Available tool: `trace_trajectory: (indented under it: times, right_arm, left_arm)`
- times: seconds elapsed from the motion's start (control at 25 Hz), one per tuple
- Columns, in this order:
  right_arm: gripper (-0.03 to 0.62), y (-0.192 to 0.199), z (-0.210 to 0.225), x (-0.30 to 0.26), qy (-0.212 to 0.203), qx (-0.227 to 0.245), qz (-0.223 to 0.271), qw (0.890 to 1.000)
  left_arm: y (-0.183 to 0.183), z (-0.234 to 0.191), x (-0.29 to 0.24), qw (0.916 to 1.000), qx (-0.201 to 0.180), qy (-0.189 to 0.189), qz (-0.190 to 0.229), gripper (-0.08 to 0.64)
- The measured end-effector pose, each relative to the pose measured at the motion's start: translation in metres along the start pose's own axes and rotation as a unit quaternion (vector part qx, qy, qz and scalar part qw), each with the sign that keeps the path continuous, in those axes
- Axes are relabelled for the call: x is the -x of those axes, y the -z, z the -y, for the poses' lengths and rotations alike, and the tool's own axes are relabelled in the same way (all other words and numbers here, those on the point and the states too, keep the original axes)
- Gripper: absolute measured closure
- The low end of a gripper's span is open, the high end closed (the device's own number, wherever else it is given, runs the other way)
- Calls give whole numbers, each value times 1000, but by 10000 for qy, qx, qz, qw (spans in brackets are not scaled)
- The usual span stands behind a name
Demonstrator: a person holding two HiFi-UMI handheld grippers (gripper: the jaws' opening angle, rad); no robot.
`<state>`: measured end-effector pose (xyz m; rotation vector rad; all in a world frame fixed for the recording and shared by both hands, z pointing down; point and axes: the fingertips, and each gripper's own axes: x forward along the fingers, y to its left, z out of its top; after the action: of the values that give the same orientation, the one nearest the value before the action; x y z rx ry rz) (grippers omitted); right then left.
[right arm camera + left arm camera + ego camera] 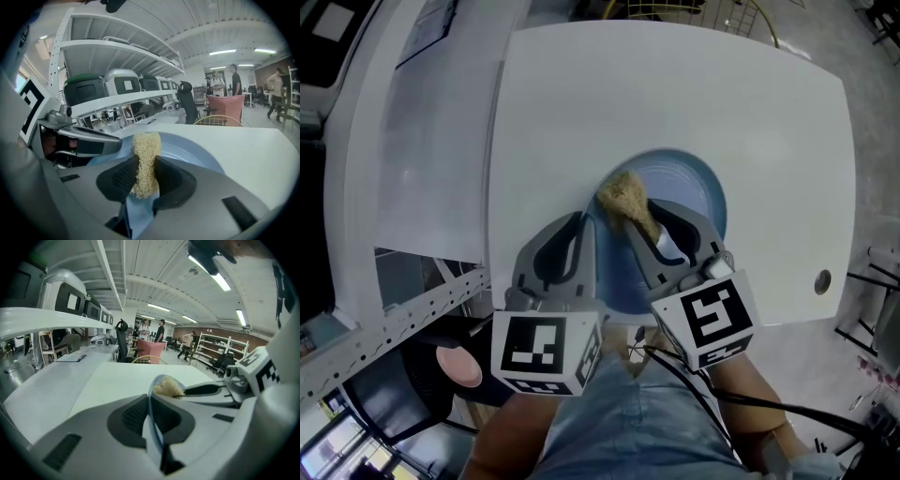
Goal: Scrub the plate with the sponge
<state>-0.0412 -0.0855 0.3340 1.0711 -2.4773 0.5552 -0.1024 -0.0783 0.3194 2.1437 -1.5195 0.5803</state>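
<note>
Pinching the rim of the blue plate (686,180), the left gripper (579,223) has its jaws pressed onto the plate's left edge. In the left gripper view the plate (153,414) runs edge-on between the two dark pads of that gripper (151,403). The plate sits over the near part of the white surface (675,84), close to its front edge. Whether it lies flat or is tipped up, I cannot tell.

The tan, fibrous sponge (623,194) is clamped in the right gripper (654,217) and reaches over the plate's upper left part, touching it. In the right gripper view the sponge (145,159) stands upright between the closed-in pads of that gripper (143,177). The blue plate (187,150) lies just behind it, and the left gripper (89,141) comes in from the left. From the left gripper view the sponge (167,388) shows beside the plate's top edge, with the right gripper (206,390) behind it.

Both grippers point away from the person, side by side and nearly touching, their marker cubes turned up toward the head camera. The right one is angled inward toward the left.

To the left of the surface stands a white shelf unit (117,44) carrying grey-and-white boxes. Far behind are a pink chair (152,348), a yellow wire basket (149,360) and several standing people.
</note>
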Motion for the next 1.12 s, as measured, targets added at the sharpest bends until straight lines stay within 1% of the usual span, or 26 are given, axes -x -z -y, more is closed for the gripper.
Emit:
trace_trajectory:
  times: [0.16, 0.32, 0.52, 0.68, 0.88, 1.0, 1.12]
  right_arm:
    - [483, 7, -21, 2, -333, 132, -71, 9993]
    - [486, 17, -35, 6, -501, 22, -124, 9987]
    - [486, 34, -56, 10, -830, 55, -276, 9962]
    - [486, 50, -71, 17, -989, -13, -407, 9943]
    - [486, 70, -69, 28, -971, -41, -674, 9930]
    - [486, 83, -59, 35, -825, -129, -854, 9928]
    - [486, 92, -46, 42, -591, -236, -1017, 9928]
  left_arm:
    - [0, -2, -1, 10000, 66, -2, -18, 535]
    - [2, -4, -1, 9999, 115, -22, -47, 537]
    - [6, -7, 0, 9998, 160, -56, -87, 537]
    - [6, -8, 1, 9998, 156, -73, -87, 535]
    - [3, -6, 1, 9998, 160, -79, -47, 536]
    - [1, -6, 1, 9999, 141, -95, -24, 536]
    - [-2, -5, 1, 9999, 83, -84, -6, 536]
